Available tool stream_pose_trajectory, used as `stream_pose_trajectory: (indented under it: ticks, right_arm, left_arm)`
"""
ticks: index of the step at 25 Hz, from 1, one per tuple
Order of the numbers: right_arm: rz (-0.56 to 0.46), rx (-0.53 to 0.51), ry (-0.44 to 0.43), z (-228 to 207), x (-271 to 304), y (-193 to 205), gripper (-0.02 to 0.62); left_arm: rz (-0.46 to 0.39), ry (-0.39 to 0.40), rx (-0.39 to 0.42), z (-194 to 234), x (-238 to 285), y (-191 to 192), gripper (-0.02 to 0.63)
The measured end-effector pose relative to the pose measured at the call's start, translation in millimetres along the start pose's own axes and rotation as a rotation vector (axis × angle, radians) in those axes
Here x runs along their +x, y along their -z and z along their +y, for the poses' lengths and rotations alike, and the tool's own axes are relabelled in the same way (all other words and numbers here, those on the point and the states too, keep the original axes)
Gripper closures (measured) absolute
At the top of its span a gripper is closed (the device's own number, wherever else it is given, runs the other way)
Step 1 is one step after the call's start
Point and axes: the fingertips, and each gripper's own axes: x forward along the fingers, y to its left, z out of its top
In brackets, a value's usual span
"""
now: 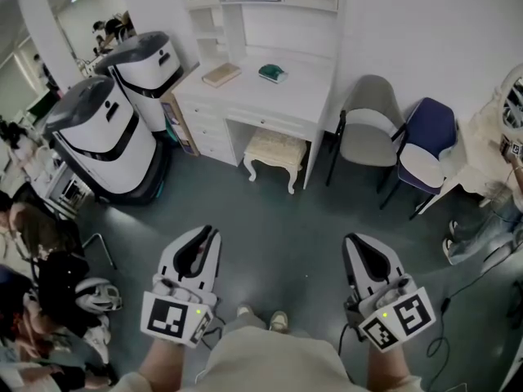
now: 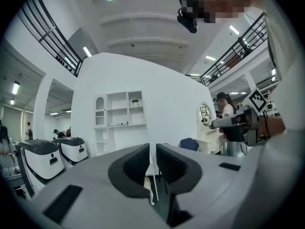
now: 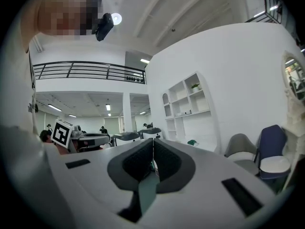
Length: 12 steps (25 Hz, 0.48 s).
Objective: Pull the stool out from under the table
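A cream cushioned stool (image 1: 274, 149) with white legs stands tucked into the kneehole of the white desk (image 1: 304, 88) at the far wall. Both grippers hang in the air well short of it, above the dark floor. My left gripper (image 1: 204, 235) points toward the desk, shut, with nothing between its jaws. My right gripper (image 1: 356, 240) is level with it on the right, also shut and empty. The left gripper (image 2: 152, 149) view looks at the white wall and shelves beyond its closed pads. In its own view, the right gripper (image 3: 153, 144) faces the shelves and chairs.
Two large white-and-grey machines (image 1: 106, 133) stand left of the desk. A grey chair (image 1: 369, 129) and a blue chair (image 1: 426, 144) sit to its right. A book (image 1: 221, 74) and a green object (image 1: 272, 73) lie on the desk. People sit at both edges; cables (image 1: 458, 296) trail on the floor.
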Motion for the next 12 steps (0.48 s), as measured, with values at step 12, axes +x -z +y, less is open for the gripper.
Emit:
stream_pose_trajectory:
  ticks: [12]
  right_arm:
    - [-0.050,0.019,0.014,-16.8,12.9,1.0,0.316]
  left_arm:
    - [-0.008,-0.027,-0.021,13.1,16.4,9.4,0.330]
